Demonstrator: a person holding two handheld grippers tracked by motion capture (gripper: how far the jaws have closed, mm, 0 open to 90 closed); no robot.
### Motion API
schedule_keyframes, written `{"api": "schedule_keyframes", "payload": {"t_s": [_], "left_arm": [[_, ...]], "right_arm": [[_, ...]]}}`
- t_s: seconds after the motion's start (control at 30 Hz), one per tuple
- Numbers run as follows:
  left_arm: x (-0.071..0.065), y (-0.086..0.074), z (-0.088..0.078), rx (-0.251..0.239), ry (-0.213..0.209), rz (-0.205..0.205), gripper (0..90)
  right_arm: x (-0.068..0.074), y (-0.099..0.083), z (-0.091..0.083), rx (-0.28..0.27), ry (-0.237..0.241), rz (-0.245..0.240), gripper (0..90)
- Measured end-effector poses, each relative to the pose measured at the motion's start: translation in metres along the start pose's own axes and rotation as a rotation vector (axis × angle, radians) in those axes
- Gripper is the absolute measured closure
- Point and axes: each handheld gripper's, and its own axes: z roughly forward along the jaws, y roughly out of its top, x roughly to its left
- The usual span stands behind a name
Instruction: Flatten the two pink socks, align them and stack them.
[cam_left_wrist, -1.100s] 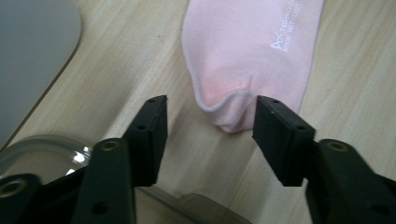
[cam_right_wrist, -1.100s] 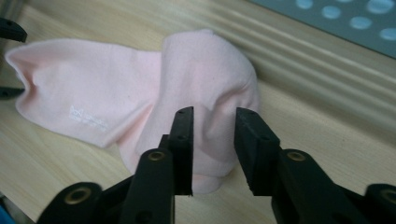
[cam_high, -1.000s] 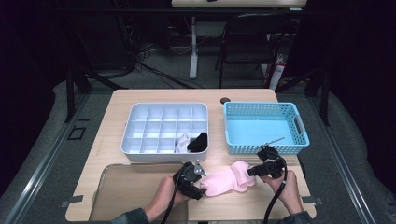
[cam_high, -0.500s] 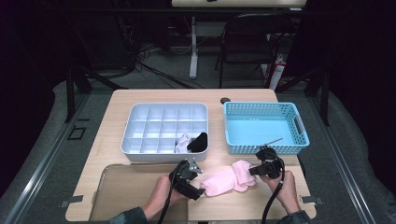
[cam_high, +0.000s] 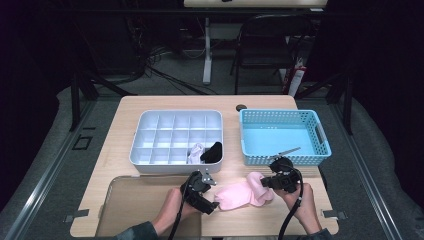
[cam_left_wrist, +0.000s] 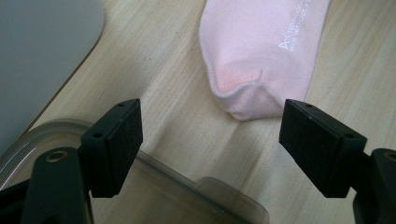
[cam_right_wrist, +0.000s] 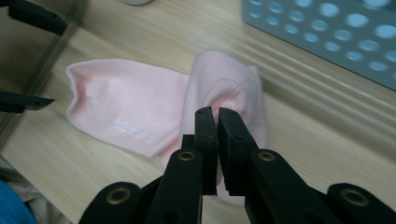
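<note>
High view first: I see a soft pink cotton sock (cam_high: 242, 194) lying on the pale wooden surface (cam_high: 125, 130) near its front edge, folded over at its right end, between my two tools. My left tool (cam_high: 212, 204) sits at the sock's left tip with its jaws spread; they have just been opening, and in the left gripper view the rounded toe of the sock (cam_left_wrist: 261, 51) lies just beyond the two black pads (cam_left_wrist: 119, 140), touching neither. Beneath that tool I see the rim of a clear plastic lid (cam_left_wrist: 187, 186) resting on the surface. My right tool (cam_high: 265, 182) is at the folded end, and in the right gripper view its jaws (cam_right_wrist: 217, 116) are pressed together over the fold of the sock (cam_right_wrist: 140, 107); whether any fabric is pinched between them I cannot tell. Behind the sock stands a white plastic divided organiser tray (cam_high: 150, 120), with a white rolled sock (cam_high: 196, 152) and a black rolled sock (cam_high: 212, 151) in neighbouring front compartments. A light blue perforated plastic basket (cam_high: 320, 132) stands to the tray's right, just behind my right tool.
</note>
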Motion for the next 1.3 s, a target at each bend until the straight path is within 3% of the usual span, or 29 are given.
{"api": "schedule_keyframes", "payload": {"t_s": [0.2, 0.33, 0.47, 0.6, 0.73, 0.93, 1.1, 1.3], "left_arm": [[-0.001, 0.0, -0.001, -0.006, 0.005, -0.001, 19.8], [0.0, 0.0, -0.002, -0.014, 0.005, -0.003, 17.6], [0.001, 0.0, -0.004, -0.024, 0.004, -0.008, 16.3], [0.002, -0.001, -0.006, -0.024, 0.009, -0.005, 16.2], [0.003, -0.001, -0.006, -0.026, 0.009, -0.012, 16.2], [0.004, -0.001, -0.006, -0.019, 0.012, -0.012, 16.2], [0.004, -0.002, -0.006, -0.022, 0.008, -0.013, 16.2], [0.005, -0.002, -0.006, -0.016, 0.008, -0.012, 16.1]], "right_arm": [[0.021, 0.003, 0.012, 0.017, 0.041, -0.054, 85.2], [0.03, 0.003, 0.023, 0.082, 0.076, -0.101, 81.2], [0.035, 0.005, 0.021, 0.049, 0.114, -0.114, 72.5], [0.032, 0.004, 0.012, -0.01, 0.131, -0.094, 71.0], [0.025, 0.004, 0.011, -0.022, 0.078, -0.07, 71.6], [0.011, 0.001, 0.029, 0.028, 0.033, -0.025, 71.9], [0.014, 0.001, 0.041, 0.082, -0.009, -0.054, 69.7], [0.018, 0.0, 0.049, 0.116, -0.025, -0.078, 80.5]]}}
